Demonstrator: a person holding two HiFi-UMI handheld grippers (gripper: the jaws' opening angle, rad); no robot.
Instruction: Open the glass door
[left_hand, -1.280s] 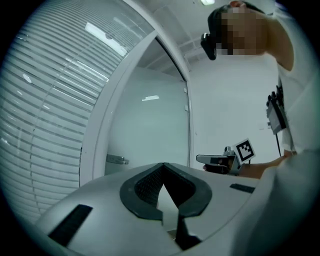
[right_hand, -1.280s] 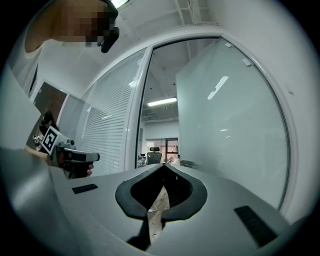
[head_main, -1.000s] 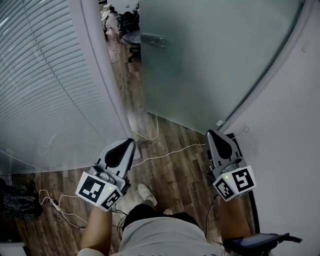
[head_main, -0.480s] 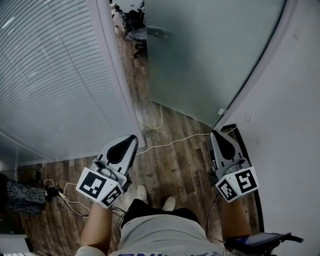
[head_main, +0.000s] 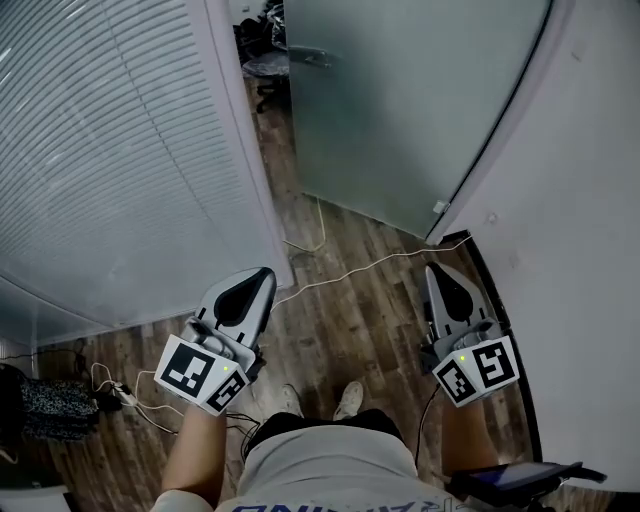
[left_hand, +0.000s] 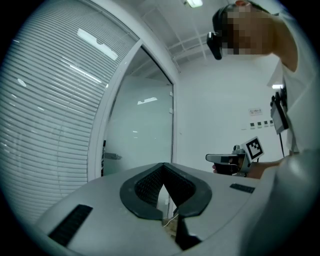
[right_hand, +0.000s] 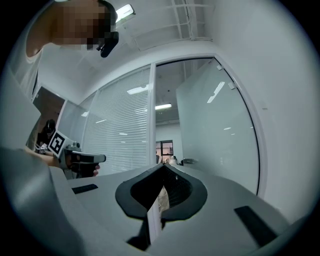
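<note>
The frosted glass door (head_main: 400, 110) stands ajar ahead, swung back toward the white wall on the right. Its metal handle (head_main: 308, 57) shows at the door's free edge by the gap. My left gripper (head_main: 262, 273) is held level over the wood floor, well short of the door, with its jaws shut and nothing between them. My right gripper (head_main: 432, 269) hangs level near the right wall, also shut and empty. In the left gripper view the door (left_hand: 142, 130) and handle (left_hand: 112, 156) lie beyond my left gripper (left_hand: 164, 165). The right gripper view shows the door (right_hand: 215, 130) past my right gripper (right_hand: 162, 166).
A glass wall with white blinds (head_main: 100, 150) and its pale frame post (head_main: 245, 150) bound the left side. The white wall (head_main: 600, 200) closes the right. A thin cable (head_main: 340, 275) crosses the wood floor. An office chair (head_main: 262, 70) stands beyond the doorway. The person's shoes (head_main: 348, 398) are below.
The person has stepped forward, so the door and frame post sit nearer and the doorway gap has shifted right. Both grippers travelled along with the person, jaws still shut.
</note>
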